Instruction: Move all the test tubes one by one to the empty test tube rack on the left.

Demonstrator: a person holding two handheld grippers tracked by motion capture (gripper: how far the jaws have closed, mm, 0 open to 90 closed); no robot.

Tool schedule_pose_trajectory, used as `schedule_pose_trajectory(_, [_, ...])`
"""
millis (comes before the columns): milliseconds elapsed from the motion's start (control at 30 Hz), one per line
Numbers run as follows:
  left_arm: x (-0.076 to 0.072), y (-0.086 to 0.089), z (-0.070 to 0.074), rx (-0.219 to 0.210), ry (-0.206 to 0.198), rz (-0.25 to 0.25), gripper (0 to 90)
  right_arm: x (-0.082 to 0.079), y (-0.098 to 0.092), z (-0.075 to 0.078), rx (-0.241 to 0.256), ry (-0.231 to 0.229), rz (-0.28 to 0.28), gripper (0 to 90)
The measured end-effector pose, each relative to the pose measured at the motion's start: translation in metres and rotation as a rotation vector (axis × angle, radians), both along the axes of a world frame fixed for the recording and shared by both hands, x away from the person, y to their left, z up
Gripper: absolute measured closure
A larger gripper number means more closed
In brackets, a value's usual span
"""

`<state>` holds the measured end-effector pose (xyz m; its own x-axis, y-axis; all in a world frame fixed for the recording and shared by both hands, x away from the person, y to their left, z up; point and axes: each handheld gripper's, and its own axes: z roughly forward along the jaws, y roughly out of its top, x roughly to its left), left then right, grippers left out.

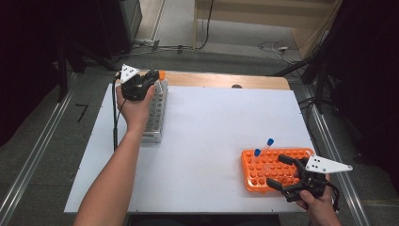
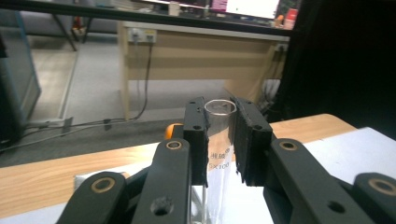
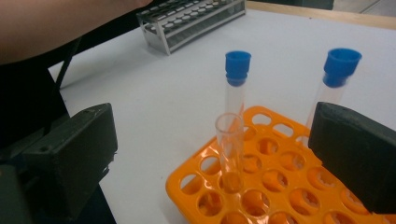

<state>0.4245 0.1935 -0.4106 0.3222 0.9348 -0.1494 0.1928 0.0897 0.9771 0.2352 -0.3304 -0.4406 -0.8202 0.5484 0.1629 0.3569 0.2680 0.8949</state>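
My left gripper (image 1: 151,79) is at the far end of a metal tube rack (image 1: 157,113), shut on a clear uncapped tube (image 2: 220,111) that stands upright between its jaws. An orange cap (image 2: 174,129) shows just behind the jaws. My right gripper (image 1: 276,170) is open at the near right, its jaws spread over an orange tube rack (image 1: 263,178). In the right gripper view an uncapped clear tube (image 3: 229,148) stands in the orange rack (image 3: 266,200) between the jaws, untouched. Two blue-capped tubes (image 3: 237,70) (image 3: 340,69) stand behind it.
A white sheet (image 1: 211,127) covers the table, with a wooden edge (image 1: 221,80) at the far side. The person's left forearm (image 1: 117,174) lies across the left half. A wooden desk (image 2: 196,56) and cables lie on the floor beyond the table.
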Motion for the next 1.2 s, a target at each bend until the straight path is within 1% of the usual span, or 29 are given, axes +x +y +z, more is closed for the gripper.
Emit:
schedule_pose_trajectory(33, [0.002,0.0,-0.002,-0.004,0.001,0.004,77.3,0.0,-0.001,-0.001,-0.001,0.0,-0.005,1.6])
schedule_pose_trajectory(100, [0.006,-0.001,-0.004,0.005,-0.002,0.019,77.3,0.001,-0.003,-0.002,0.004,0.008,-0.01,1.7])
schedule_pose_trajectory(200, [0.011,-0.002,-0.007,-0.003,-0.005,0.031,77.3,0.002,-0.003,-0.003,-0.001,0.008,-0.008,1.8])
schedule_pose_trajectory(267, [0.014,-0.003,-0.008,0.0,-0.008,0.034,77.3,0.001,-0.002,-0.004,-0.003,0.01,-0.004,1.8])
schedule_pose_trajectory(333, [0.017,-0.005,-0.009,0.017,-0.009,0.045,77.3,0.001,-0.002,-0.004,-0.006,0.011,-0.002,1.8])
schedule_pose_trajectory(467, [0.02,-0.007,-0.013,0.055,0.008,0.06,77.3,0.002,-0.003,-0.005,-0.007,0.01,-0.003,1.7])
schedule_pose_trajectory(500, [0.021,-0.008,-0.014,0.055,0.014,0.057,77.3,0.002,-0.003,-0.005,-0.007,0.009,-0.005,1.8])
schedule_pose_trajectory(567, [0.022,-0.009,-0.016,0.07,0.026,0.049,77.3,0.002,-0.003,-0.006,-0.008,0.016,-0.009,1.8])
schedule_pose_trajectory(633, [0.023,-0.01,-0.018,0.085,0.049,0.051,77.2,0.002,-0.003,-0.007,-0.013,0.016,-0.009,1.8])
schedule_pose_trajectory(700, [0.023,-0.011,-0.019,0.087,0.066,0.057,77.2,0.003,-0.003,-0.008,-0.02,0.019,-0.007,1.8])
schedule_pose_trajectory(833, [0.024,-0.012,-0.019,0.099,0.106,0.046,76.9,0.003,-0.001,-0.009,-0.026,0.024,-0.008,1.8])
schedule_pose_trajectory(900, [0.025,-0.011,-0.018,0.089,0.121,0.042,76.5,0.004,-0.001,-0.01,-0.028,0.029,-0.009,1.8])
schedule_pose_trajectory(933, [0.024,-0.011,-0.018,0.074,0.13,0.029,75.6,0.004,-0.001,-0.01,-0.031,0.03,-0.009,1.8])
schedule_pose_trajectory(1000, [0.024,-0.011,-0.017,0.07,0.138,0.026,73.3,0.005,-0.001,-0.011,-0.04,0.035,-0.016,2.1])
schedule_pose_trajectory(1100, [0.022,-0.01,-0.015,0.036,0.15,0.017,64.9,0.006,-0.001,-0.014,-0.057,0.045,-0.022,4.1])
schedule_pose_trajectory(1167, [0.021,-0.01,-0.014,0.034,0.155,0.011,58.5,0.007,-0.002,-0.016,-0.059,0.048,-0.011,7.6])
schedule_pose_trajectory(1200, [0.02,-0.01,-0.013,0.038,0.159,0.005,56.2,0.007,-0.002,-0.017,-0.059,0.051,-0.009,11.3])
